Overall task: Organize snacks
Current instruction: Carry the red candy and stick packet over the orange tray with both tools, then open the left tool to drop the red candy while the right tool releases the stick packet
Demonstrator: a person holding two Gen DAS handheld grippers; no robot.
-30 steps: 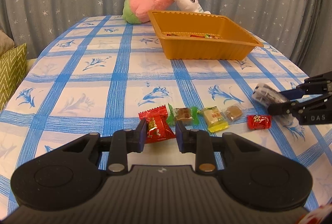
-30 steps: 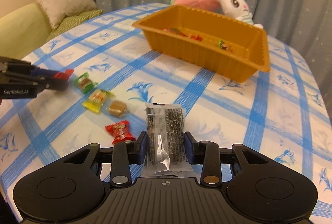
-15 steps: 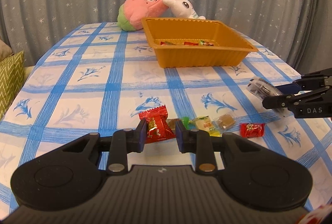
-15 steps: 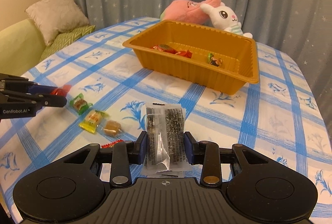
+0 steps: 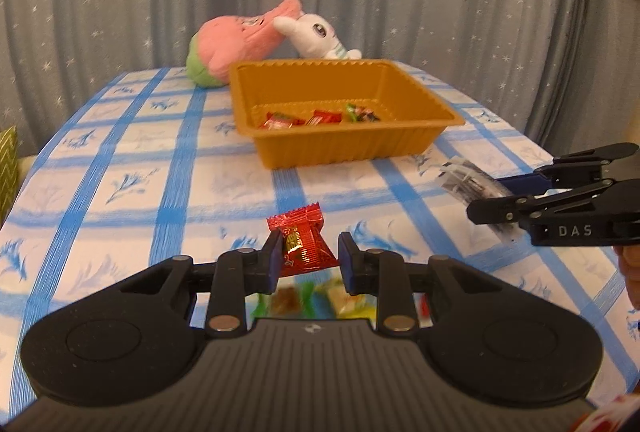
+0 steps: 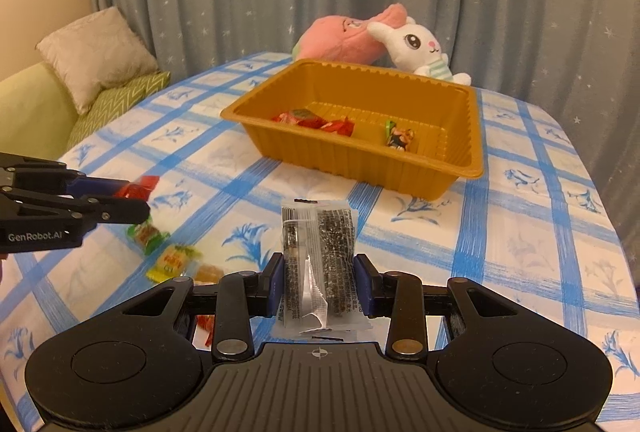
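My left gripper [image 5: 307, 255] is shut on a red wrapped candy [image 5: 301, 245], lifted above the tablecloth. My right gripper [image 6: 320, 280] is shut on a clear packet of dark seaweed snack [image 6: 320, 264], also off the table. The orange tray [image 5: 416, 148] stands ahead in both views, with a few wrapped candies [image 6: 316, 120] on its floor. From the right wrist view the left gripper [image 6: 136, 202] shows at the left edge with the red candy [image 6: 140, 186] in it. Loose candies lie below it: a green one [image 6: 146, 236], a yellow one [image 6: 174, 260] and a brown one [image 6: 208, 272].
A pink plush toy [image 5: 240, 40] and a white bunny plush [image 6: 420, 48] lie behind the tray. A green sofa with cushions [image 6: 96, 60] stands left of the table. Grey starred curtains hang behind. The blue-checked tablecloth [image 5: 120, 184] covers the table.
The left gripper has risen and moved forward with the red candy, so the loose candies now sit beneath it and the tray looks nearer. The right gripper keeps its packet and has tilted slightly.
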